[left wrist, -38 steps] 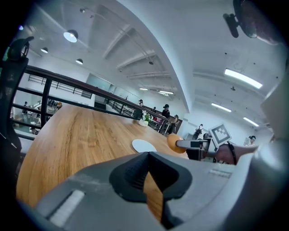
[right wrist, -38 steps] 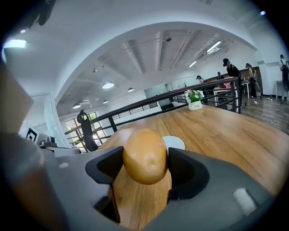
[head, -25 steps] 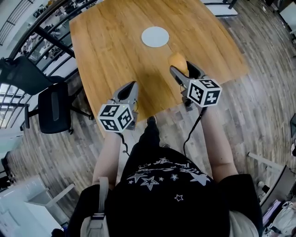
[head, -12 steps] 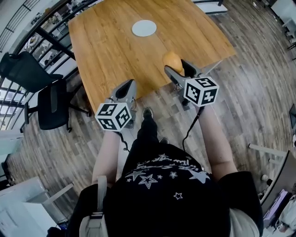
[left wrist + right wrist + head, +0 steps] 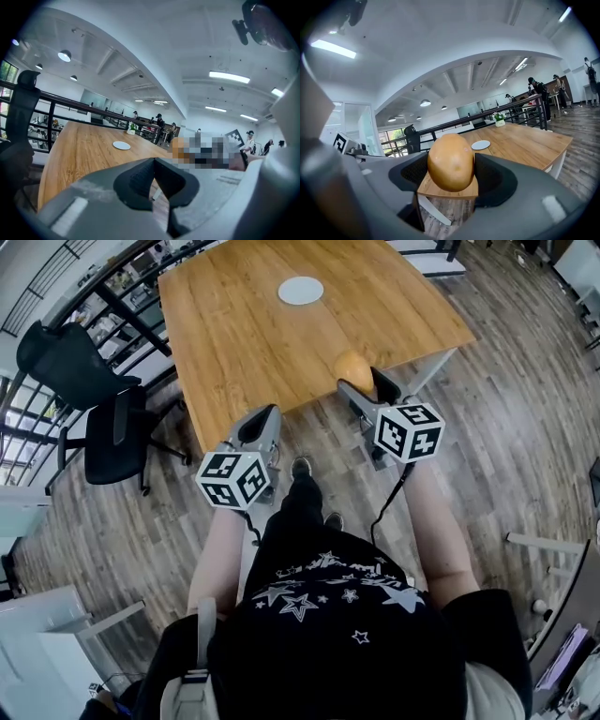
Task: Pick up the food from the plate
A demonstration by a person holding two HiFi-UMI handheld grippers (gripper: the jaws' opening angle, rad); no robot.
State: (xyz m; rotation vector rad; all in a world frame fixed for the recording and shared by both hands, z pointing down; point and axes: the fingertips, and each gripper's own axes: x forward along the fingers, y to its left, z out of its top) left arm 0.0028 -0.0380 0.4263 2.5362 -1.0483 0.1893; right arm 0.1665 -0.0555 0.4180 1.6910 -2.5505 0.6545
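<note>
The food is a smooth, rounded orange-brown piece held in the air near the table's front corner, with my right gripper shut on it. In the right gripper view the food fills the gap between the dark pads. The white plate lies bare at the far side of the wooden table, small and far off as plate. My left gripper hangs over the floor in front of the table; its jaws are shut with nothing in them.
A black office chair stands left of the table. A dark railing runs behind it. Wood-plank floor spreads around me. People stand in the distance.
I have drawn back from the table: it and the plate sit farther up the head view. Both grippers are now at or past its front edge. The right stays shut on the food.
</note>
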